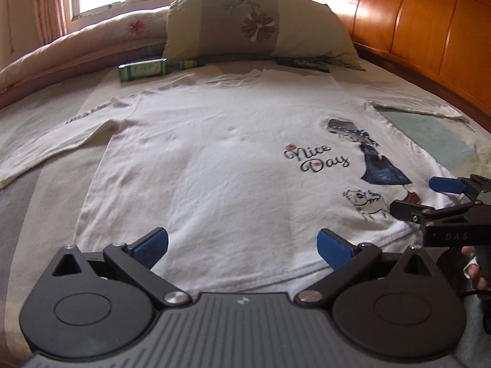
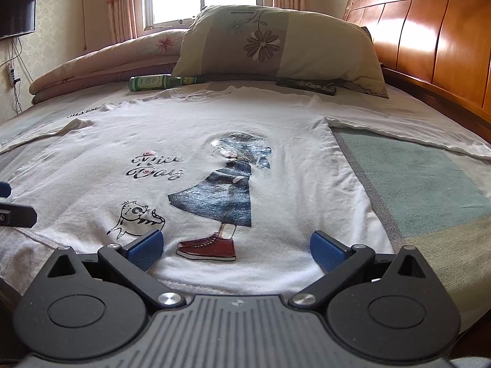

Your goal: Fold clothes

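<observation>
A white long-sleeved T-shirt [image 1: 214, 159] [image 2: 276, 159] lies flat and face up on the bed, hem toward me, both sleeves spread out. It bears a "Nice Day" print, a girl in a blue dress and a small cat. My left gripper [image 1: 242, 247] is open just above the hem near its middle, nothing between its blue pads. My right gripper [image 2: 236, 247] is open over the hem at the girl's red shoe. The right gripper [image 1: 423, 196] also shows at the right edge of the left wrist view, open over the shirt's lower right corner.
A flowered pillow [image 2: 276, 46] leans at the head of the bed beside the wooden headboard [image 2: 429, 40]. A green bottle [image 2: 153, 82] and a dark flat box [image 2: 307, 86] lie beyond the collar. A folded quilt [image 2: 107, 58] lies at the back left. Bedsheet [image 2: 414, 190] shows right of the shirt.
</observation>
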